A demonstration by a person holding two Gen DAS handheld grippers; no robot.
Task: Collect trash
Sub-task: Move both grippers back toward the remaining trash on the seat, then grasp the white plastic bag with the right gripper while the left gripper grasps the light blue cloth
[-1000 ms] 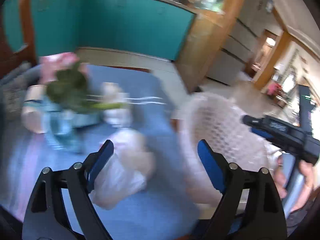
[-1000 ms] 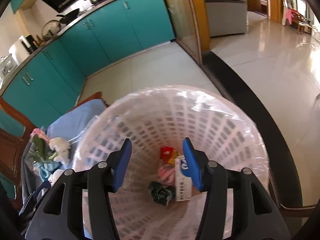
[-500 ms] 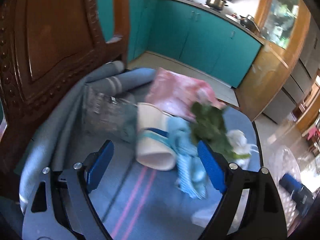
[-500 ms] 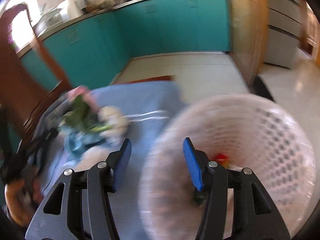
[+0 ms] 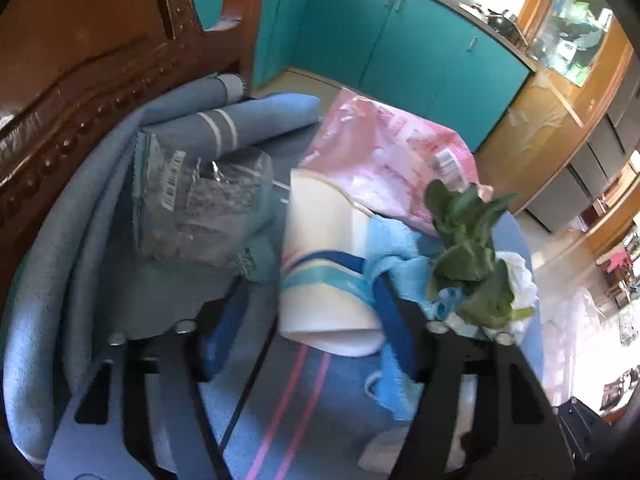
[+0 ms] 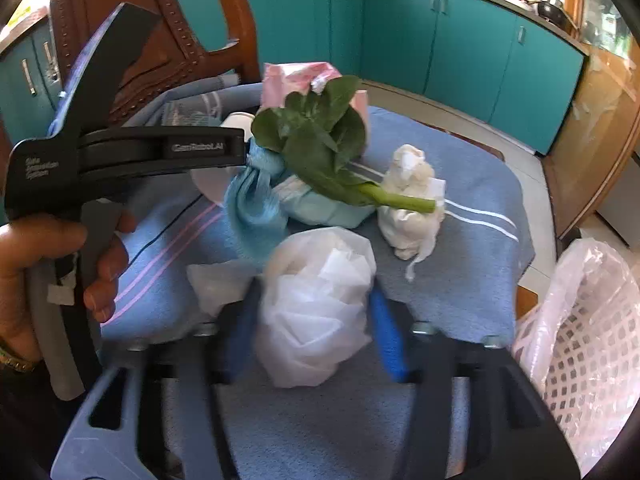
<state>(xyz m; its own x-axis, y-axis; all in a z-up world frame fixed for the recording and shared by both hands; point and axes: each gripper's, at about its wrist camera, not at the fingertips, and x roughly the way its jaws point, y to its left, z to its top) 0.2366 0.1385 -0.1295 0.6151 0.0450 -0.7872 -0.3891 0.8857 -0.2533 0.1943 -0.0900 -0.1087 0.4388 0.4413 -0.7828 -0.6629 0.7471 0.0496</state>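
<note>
Left tool (image 5: pixel 308 320): jaws spread, either side of paper cup (image 5: pixel 324 264) lying on its side on blue cloth (image 6: pixel 472 240), not clamped. Right tool (image 6: pixel 312 332): jaws spread, flanking crumpled white plastic bag (image 6: pixel 316 304) near front edge of cloth. Leafy green (image 6: pixel 320 144) atop light blue rag (image 6: pixel 256 208); white wad (image 6: pixel 412 200) beside its stem. Pink packet (image 5: pixel 384 152) toward far edge. White mesh basket (image 6: pixel 588 352), plastic-lined, off right edge

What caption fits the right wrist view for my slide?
Open right gripper straddles a white plastic bag on the blue cloth, beside the lined basket.
</note>
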